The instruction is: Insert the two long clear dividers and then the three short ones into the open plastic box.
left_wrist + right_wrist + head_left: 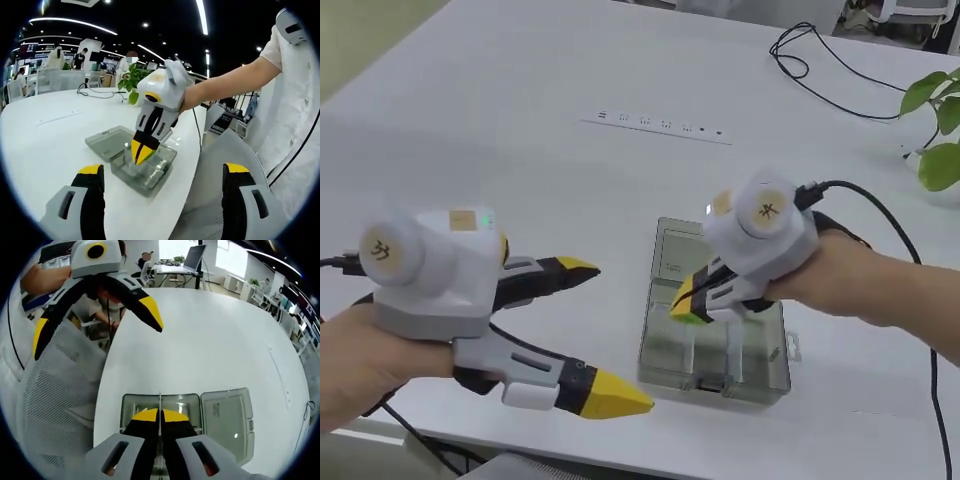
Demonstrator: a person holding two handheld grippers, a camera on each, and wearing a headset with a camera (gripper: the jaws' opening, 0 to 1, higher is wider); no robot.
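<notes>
Table point(520, 180), right gripper point(688, 308) pinching divider point(160, 400) over box point(655, 345)

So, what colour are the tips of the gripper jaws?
Yellow, over black, clearest on the left gripper in the head view.

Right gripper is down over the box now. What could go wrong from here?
1. The right gripper is shut on a thin clear divider, seen edge-on and hard to make out. It could go in tilted or miss its slot.
2. The box lies unheld near the table's front edge, and the left gripper is open and off to the side. A downward push might slide or tip the box.
</notes>
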